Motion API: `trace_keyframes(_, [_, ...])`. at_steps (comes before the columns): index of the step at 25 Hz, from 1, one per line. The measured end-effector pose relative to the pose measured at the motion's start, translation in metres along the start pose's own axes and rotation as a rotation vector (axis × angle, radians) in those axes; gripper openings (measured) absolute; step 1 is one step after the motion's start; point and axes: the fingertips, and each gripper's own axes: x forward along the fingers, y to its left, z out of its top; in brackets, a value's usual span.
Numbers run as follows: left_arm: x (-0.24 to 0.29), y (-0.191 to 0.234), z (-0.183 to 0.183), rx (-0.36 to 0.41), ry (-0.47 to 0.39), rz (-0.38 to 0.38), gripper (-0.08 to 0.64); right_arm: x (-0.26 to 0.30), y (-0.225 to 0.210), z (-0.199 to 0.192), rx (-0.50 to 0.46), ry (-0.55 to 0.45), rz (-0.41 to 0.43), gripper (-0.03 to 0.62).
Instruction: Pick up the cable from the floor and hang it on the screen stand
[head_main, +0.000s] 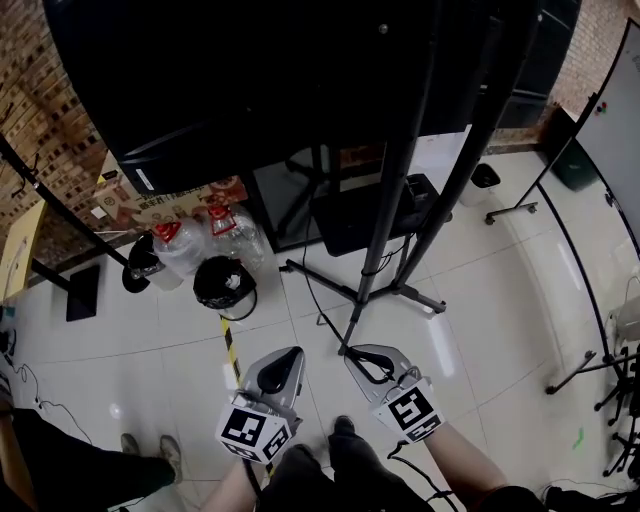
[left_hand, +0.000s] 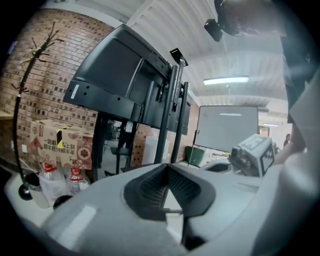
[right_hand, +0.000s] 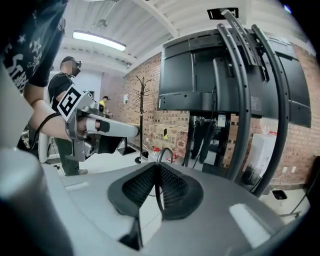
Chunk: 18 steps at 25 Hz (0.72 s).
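Observation:
My right gripper (head_main: 353, 356) (right_hand: 157, 168) is shut on a thin black cable (right_hand: 163, 153). The cable runs between the pads and loops up just past the tips. It is held off the floor, near the foot of the screen stand (head_main: 395, 190). The stand's curved black poles (right_hand: 240, 90) and the big dark screen (head_main: 250, 70) rise ahead of it. My left gripper (head_main: 292, 354) (left_hand: 167, 169) hangs beside the right one with its jaws together. I see nothing between them. In the left gripper view the screen stand (left_hand: 170, 110) lies straight ahead.
Water bottles (head_main: 185, 245), a black bucket (head_main: 224, 282) and a cardboard box (head_main: 150, 200) sit left of the stand. Yellow-black tape (head_main: 230, 345) marks the floor. A coat rack (right_hand: 144, 115) and a person (right_hand: 65, 100) stand to the left. A whiteboard (left_hand: 227, 127) stands behind.

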Motion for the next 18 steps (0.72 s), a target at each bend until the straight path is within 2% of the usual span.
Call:
trace_keyframes(3, [-0.002, -0.011, 0.024, 0.037, -0.020, -0.012, 0.005, -0.013, -0.008, 0.027, -0.024, -0.039, -0.027, 0.029])
trace_keyframes(6, [0.004, -0.028, 0.047, 0.138, -0.041, -0.055, 0.005, -0.022, -0.022, 0.050, -0.046, -0.092, -0.042, 0.029])
trace_keyframes(8, [0.005, -0.038, 0.058, 0.171, -0.052, -0.058, 0.006, -0.031, -0.029, 0.061, -0.056, -0.117, -0.048, 0.029])
trace_keyframes(13, [-0.003, -0.045, 0.095, 0.160, -0.114, -0.023, 0.005, -0.049, -0.036, 0.098, -0.084, -0.161, -0.066, 0.029])
trace_keyframes(16, [-0.002, -0.039, 0.101, 0.169, -0.144, -0.008, 0.005, -0.051, -0.039, 0.112, -0.107, -0.190, -0.071, 0.029])
trace_keyframes(18, [-0.003, -0.031, 0.105, 0.153, -0.148, 0.029, 0.005, -0.053, -0.036, 0.120, -0.112, -0.209, -0.076, 0.029])
